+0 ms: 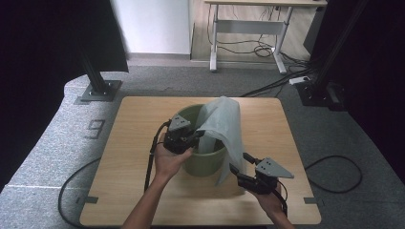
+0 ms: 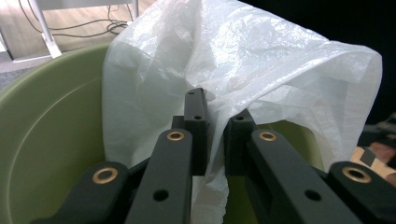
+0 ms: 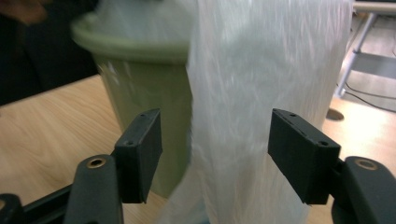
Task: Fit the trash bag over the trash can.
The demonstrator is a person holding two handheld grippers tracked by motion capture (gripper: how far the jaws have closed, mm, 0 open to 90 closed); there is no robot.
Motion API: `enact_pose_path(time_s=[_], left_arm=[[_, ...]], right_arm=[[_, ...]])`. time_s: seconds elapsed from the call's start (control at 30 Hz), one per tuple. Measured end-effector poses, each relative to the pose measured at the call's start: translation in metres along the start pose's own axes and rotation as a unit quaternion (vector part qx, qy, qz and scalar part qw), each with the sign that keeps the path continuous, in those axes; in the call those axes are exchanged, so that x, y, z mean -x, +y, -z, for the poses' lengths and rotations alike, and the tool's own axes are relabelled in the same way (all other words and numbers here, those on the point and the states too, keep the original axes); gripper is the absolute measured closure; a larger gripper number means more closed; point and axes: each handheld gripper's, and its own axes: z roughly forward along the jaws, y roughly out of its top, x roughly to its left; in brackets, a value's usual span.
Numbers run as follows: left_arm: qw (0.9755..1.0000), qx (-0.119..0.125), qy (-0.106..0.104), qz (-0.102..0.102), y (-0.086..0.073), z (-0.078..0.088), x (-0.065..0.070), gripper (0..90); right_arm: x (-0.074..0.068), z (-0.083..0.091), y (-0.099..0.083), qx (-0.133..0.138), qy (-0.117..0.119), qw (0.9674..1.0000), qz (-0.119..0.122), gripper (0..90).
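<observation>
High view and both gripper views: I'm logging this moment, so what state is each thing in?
Green bin: upright on the table, bag not yet fitted.
White plastic bag: draped over the bin's rim, hanging outside.
Left gripper: shut on the bag.
Right gripper: open, jaws either side of the hanging bag.

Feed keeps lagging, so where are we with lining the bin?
Done: white plastic bag draped over the green bin. In hand: left gripper pinches bag film at the rim; right gripper open around the hanging side. Left: seat the bag inside and fold its edge over the rim.

A white-legged desk [image 1: 248, 24] stands beyond the table [image 1: 138, 119], cables [image 1: 267, 47] beneath.
</observation>
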Motion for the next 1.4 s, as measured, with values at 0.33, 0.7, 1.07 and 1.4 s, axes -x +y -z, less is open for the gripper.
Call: enact_pose_path(time_s=[0.33,0.7,1.07,1.4], left_arm=[[0.9999,0.011,0.004,0.003,-0.002,0.009,-0.005,81.9],[0.9998,0.018,-0.002,0.003,-0.006,0.017,-0.011,80.3],[0.9995,0.026,-0.002,-0.018,-0.008,0.024,-0.013,72.6],[0.9931,0.064,0.045,-0.087,0.003,0.038,0.007,36.9]], right_arm=[[0.023,-0.013,-0.002,-0.006,0.005,0.9999,-0.013,86.6],[0.039,0.006,0.053,0.034,-0.011,0.9991,0.023,88.7],[0.042,0.001,0.101,0.059,-0.019,0.9964,0.058,88.7],[0.029,-0.01,0.109,0.046,0.014,0.9957,0.079,88.6]])
